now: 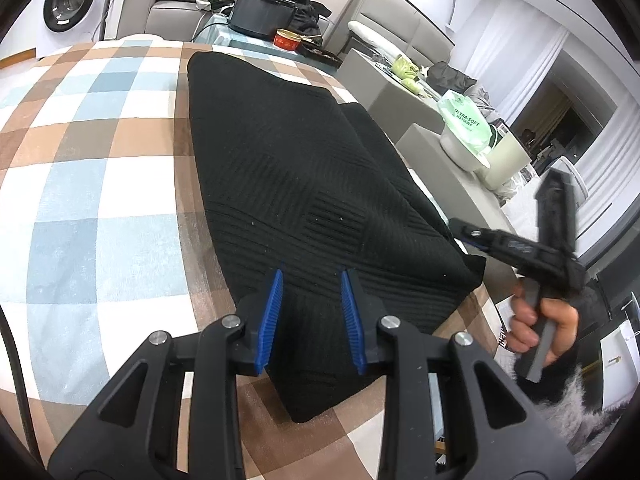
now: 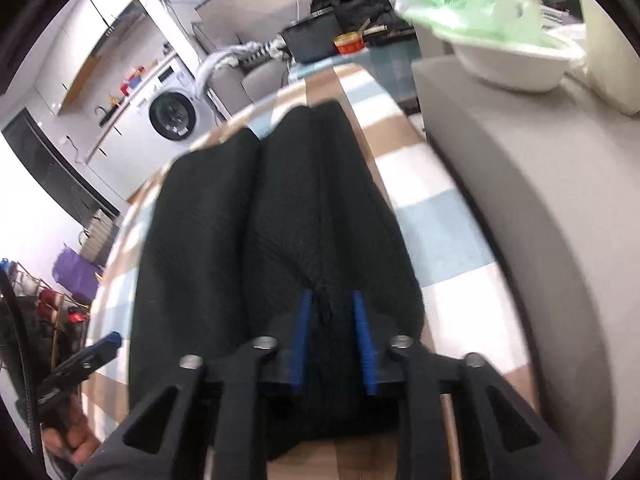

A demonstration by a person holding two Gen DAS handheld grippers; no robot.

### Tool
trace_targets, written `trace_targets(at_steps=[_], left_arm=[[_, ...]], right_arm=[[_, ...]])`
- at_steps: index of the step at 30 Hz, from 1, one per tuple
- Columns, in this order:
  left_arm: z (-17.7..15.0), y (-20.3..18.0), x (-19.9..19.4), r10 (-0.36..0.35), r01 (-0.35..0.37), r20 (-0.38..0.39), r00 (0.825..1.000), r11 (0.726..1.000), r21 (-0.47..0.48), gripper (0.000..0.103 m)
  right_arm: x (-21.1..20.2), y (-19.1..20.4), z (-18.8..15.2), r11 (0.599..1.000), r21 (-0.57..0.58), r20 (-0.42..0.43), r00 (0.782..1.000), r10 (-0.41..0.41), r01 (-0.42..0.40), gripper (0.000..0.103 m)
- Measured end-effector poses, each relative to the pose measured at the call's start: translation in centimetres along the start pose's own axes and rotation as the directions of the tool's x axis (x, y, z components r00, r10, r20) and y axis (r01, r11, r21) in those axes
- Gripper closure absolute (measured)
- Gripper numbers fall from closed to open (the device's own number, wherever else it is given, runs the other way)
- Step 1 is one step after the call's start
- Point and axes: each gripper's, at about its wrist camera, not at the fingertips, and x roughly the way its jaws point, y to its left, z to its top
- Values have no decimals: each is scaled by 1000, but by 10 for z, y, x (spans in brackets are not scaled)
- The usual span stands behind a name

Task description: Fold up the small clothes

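Observation:
A black ribbed knit garment (image 1: 288,168) lies folded lengthwise into a long strip on the checked tablecloth (image 1: 100,160). My left gripper (image 1: 312,276) is over the strip's near end. Its blue pads stand apart, and the fabric between them lies flat and unpinched. To the right, a hand holds my right gripper (image 1: 466,232) by the garment's right corner. In the right wrist view, my right gripper (image 2: 332,296) hovers over the garment (image 2: 208,240). Dark, creased fabric shows between its parted pads. The left gripper (image 2: 110,340) appears at the strip's left edge.
A grey upholstered block (image 2: 500,200) stands close along the table's right side and carries a white bowl (image 2: 512,68) with a green wipes pack (image 1: 464,120). A red tin (image 1: 288,38) and a black box (image 1: 264,12) sit past the far end. A washing machine (image 1: 68,0) stands behind.

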Motion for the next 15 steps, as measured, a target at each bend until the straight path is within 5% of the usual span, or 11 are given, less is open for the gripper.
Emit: trace_targets(at_steps=[6,10,11,12,15], left_arm=[[-1,1,6,-5,5,-16,1000,1000,-1,77],[-2,-5,7,-13,13,-13,1000,1000,12,77],[-3,-6,7,-11,11,-12,1000,1000,14,77],[-3,-7,7,-6,6,-12,1000,1000,14,77],[-1,-6,8,9,-9,-13,1000,1000,7,77]], right_arm=[[-25,2,-14,992,14,-14,992,125,-125,59],[-2,11,-19,999,9,-62,997,54,-54,60],[6,12,-18,999,11,-64,997,39,-38,64],[9,14,-17,1000,6,-53,998,-16,16,83],[11,27,-10,999,-21,-8,999,-42,41,96]])
